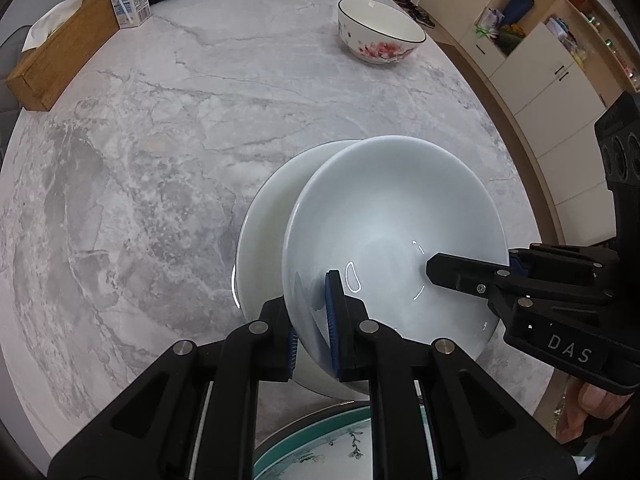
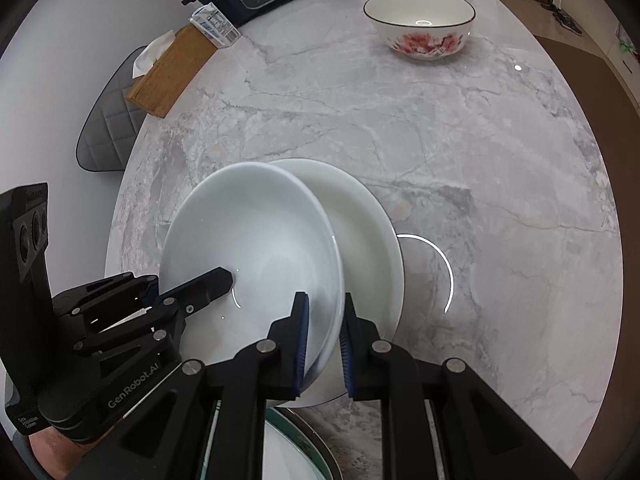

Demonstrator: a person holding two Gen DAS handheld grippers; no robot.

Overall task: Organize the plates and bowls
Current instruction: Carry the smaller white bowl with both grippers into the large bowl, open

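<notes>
Both of my grippers, left gripper [image 1: 314, 324] and right gripper [image 2: 324, 340], were clenched on opposite rims of the pale bowl [image 1: 394, 232], sharing its weight, tilted above the white plate [image 1: 266, 232] for stacking, well short of the flowered bowl [image 1: 380, 32].

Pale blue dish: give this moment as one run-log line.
left gripper: shut on pale blue dish | right gripper: shut on pale blue dish | white plate beneath

The tabletop [image 1: 168, 152] is grey-white marble with darker veins. The held plate [image 1: 400, 216] is pale blue-white; the plate [image 1: 268, 232] beneath is cream-white. The far bowl [image 1: 380, 32] is white, dark-rimmed, with pink-red flowers. The near plate [image 1: 320, 452] has a teal rim and inky sprigs. The tissue box [image 1: 60, 56] is brown wood.
</notes>
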